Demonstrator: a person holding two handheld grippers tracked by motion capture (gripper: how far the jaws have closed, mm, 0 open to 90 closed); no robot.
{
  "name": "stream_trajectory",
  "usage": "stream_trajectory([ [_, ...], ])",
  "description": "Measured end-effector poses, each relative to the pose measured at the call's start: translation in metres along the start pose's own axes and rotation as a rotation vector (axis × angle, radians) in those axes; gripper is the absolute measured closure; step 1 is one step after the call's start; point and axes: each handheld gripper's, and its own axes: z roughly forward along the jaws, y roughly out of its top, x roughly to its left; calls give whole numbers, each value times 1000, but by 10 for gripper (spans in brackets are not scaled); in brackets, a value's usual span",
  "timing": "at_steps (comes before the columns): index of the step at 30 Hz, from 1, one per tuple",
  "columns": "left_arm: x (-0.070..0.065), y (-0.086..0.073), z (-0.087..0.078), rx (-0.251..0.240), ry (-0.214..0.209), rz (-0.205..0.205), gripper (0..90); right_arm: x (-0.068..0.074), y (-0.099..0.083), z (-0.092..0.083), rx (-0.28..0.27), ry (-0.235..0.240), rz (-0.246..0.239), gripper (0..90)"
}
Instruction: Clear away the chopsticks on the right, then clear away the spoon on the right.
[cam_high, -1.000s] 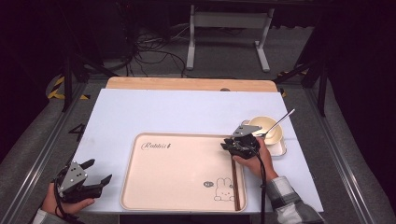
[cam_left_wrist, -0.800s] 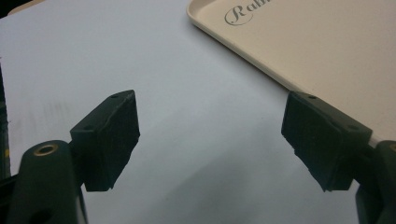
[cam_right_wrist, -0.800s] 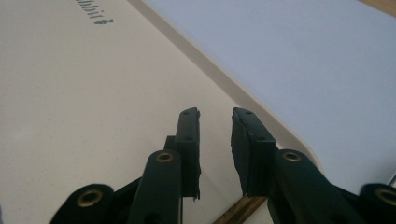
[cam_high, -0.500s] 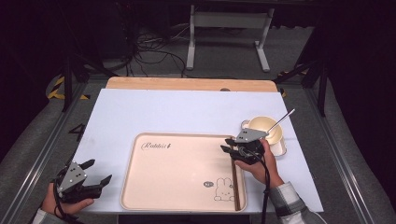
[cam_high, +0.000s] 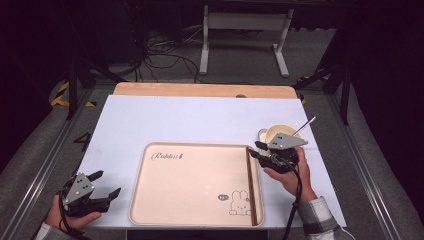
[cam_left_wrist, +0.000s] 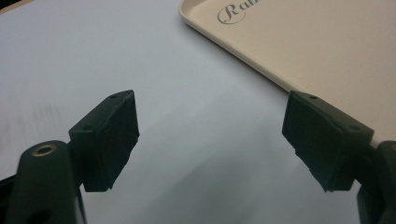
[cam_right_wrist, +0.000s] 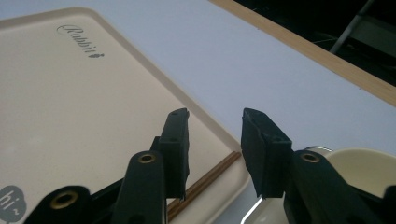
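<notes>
The right gripper (cam_high: 256, 150) is held above the tray's (cam_high: 150, 200) right rim, pointed toward the tray's far left, its jaws having just been opening with nothing between them. The brown chopsticks (cam_high: 251, 185) are laid along the tray's right inner edge, just below and beside this gripper, and a cream cup (cam_high: 280, 134) with a spoon is set just off the tray's right far corner. The left gripper (cam_high: 107, 184) is held low over the worktop (cam_high: 200, 120) beside the tray's left near corner, jaws wide apart and empty.
</notes>
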Motion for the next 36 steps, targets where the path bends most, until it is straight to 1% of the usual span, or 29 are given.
stream_trajectory([
  [1, 0, 0, 0, 1, 0, 0, 194, -3, 0, -4, -7, -15, 6, 612],
  [6, 0, 0, 0, 2, -1, 2, 194, -16, -1, -14, -27, -57, 47, 574],
  [8, -1, 0, 1, 4, -3, 6, 194, -23, -2, -20, -32, -91, 69, 563],
  [9, -1, 0, 1, 4, -3, 6, 194, -23, -2, -20, -32, -91, 69, 563],
  [11, -1, 0, 1, 8, -3, 4, 194, -31, -3, -28, -45, -120, 91, 555],
  [12, -1, 0, 1, 7, -3, 3, 194, -39, -5, -33, -47, -150, 111, 549],
  [13, -1, 1, 1, 4, -3, 8, 194, -45, -6, -37, -55, -163, 133, 549],
  [14, -1, 0, 1, 5, -3, 3, 194, -51, -8, -42, -64, -165, 166, 548],
  [15, -1, 0, 1, 8, -2, 3, 194, -58, -11, -45, -69, -176, 192, 547],
  [16, -1, 0, 1, 9, -2, 3, 194, -64, -13, -48, -69, -203, 210, 546],
  [17, -1, 0, 1, 11, -2, 3, 194, -70, -16, -51, -69, -220, 229, 546],
  [19, -1, 0, 2, 13, -3, 3, 194, -80, -22, -55, -71, -246, 271, 546],
  [22, -2, 1, 3, 14, -5, 3, 195, -95, -34, -59, -73, -266, 358, 545],
  [25, -1, 1, 4, 19, -2, 8, 195, -106, -44, -60, -61, -295, 413, 542],
  [26, -1, 1, 5, 20, -3, 6, 195, -109, -48, -59, -64, -293, 435, 533],
  [28, 0, 2, 7, 23, -1, 4, 195, -119, -56, -56, -70, -275, 493, 508],
  [29, -1, 2, 7, 24, -4, 6, 195, -122, -59, -54, -69, -276, 512, 502],
  [31, -1, 2, 8, 28, -3, 10, 196, -130, -64, -49, -74, -260, 554, 483],
  [34, -2, 1, 6, 24, 3, 7, 196, -138, -68, -39, -74, -209, 595, 445],
  [36, -2, 0, 3, 26, 4, 5, 196, -142, -71, -33, -85, -189, 621, 427],
])
